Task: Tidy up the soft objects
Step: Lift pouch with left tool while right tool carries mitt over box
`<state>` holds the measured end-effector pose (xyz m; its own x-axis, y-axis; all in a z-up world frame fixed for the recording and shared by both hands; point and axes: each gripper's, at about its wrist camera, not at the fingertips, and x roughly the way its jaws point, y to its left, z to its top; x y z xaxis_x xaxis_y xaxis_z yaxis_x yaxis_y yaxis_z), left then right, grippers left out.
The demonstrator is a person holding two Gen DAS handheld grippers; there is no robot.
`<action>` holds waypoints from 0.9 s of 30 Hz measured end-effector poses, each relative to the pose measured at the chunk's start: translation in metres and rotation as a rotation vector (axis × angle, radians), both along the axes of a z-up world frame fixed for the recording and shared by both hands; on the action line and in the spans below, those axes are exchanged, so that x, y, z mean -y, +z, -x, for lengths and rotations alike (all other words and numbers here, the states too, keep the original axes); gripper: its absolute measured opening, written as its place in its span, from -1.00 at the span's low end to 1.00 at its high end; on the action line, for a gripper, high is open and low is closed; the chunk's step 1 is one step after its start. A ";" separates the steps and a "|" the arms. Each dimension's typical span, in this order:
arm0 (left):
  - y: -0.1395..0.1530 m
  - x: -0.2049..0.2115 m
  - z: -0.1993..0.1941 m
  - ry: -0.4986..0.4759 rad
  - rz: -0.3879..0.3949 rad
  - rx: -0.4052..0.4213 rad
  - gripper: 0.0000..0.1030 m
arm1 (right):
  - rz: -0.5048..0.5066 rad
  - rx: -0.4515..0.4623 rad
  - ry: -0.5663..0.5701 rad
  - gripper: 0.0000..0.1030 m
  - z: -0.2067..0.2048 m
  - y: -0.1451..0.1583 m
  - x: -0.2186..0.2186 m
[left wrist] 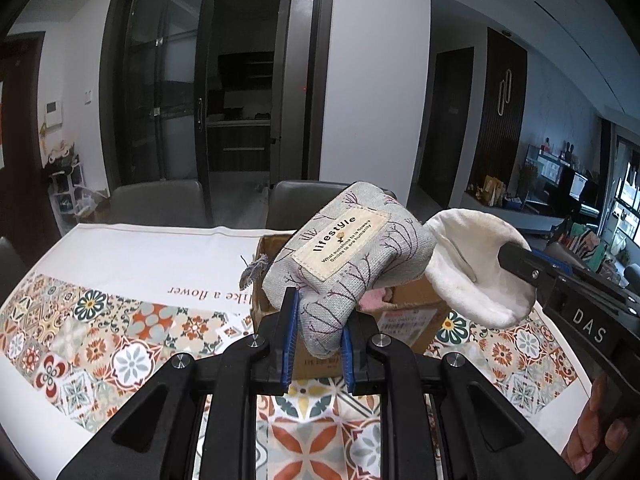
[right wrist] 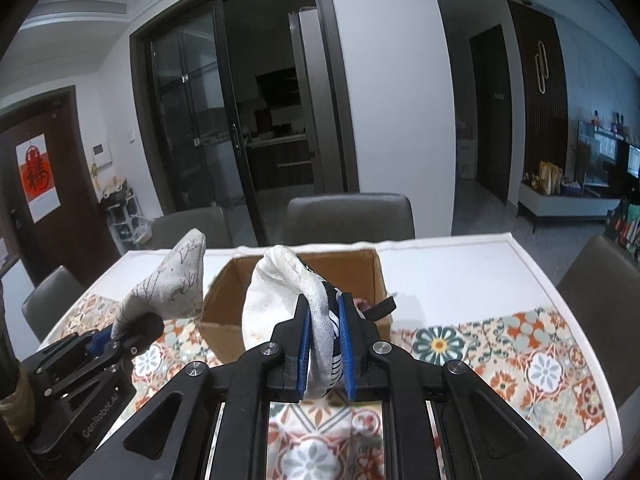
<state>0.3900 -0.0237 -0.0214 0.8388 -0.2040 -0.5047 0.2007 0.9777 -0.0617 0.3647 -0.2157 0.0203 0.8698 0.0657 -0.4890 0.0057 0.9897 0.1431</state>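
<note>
In the left wrist view, my left gripper (left wrist: 318, 334) is clenched on the lower end of a grey linen oven mitt (left wrist: 344, 258) bearing a "lifestyle" label. The mitt is raised above the patterned tablecloth (left wrist: 80, 320), in front of an open cardboard box (left wrist: 416, 312). At right, my right gripper (left wrist: 520, 266) grips the mitt's white lined cuff (left wrist: 476, 268).

In the right wrist view, my right gripper (right wrist: 324, 334) is clamped on white fabric with dark print (right wrist: 288, 300), held up before the box (right wrist: 296, 276). At near left, my left gripper (right wrist: 120, 332) grasps the mitt (right wrist: 172, 288), which stands tilted, clear of the table (right wrist: 460, 264). Grey chairs (right wrist: 348, 216) stand at the far edge.
</note>
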 end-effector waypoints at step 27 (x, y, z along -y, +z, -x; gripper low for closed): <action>-0.034 0.021 -0.104 -0.037 -0.121 -0.073 -0.62 | 0.082 0.008 0.025 -0.74 -0.096 -0.011 -0.013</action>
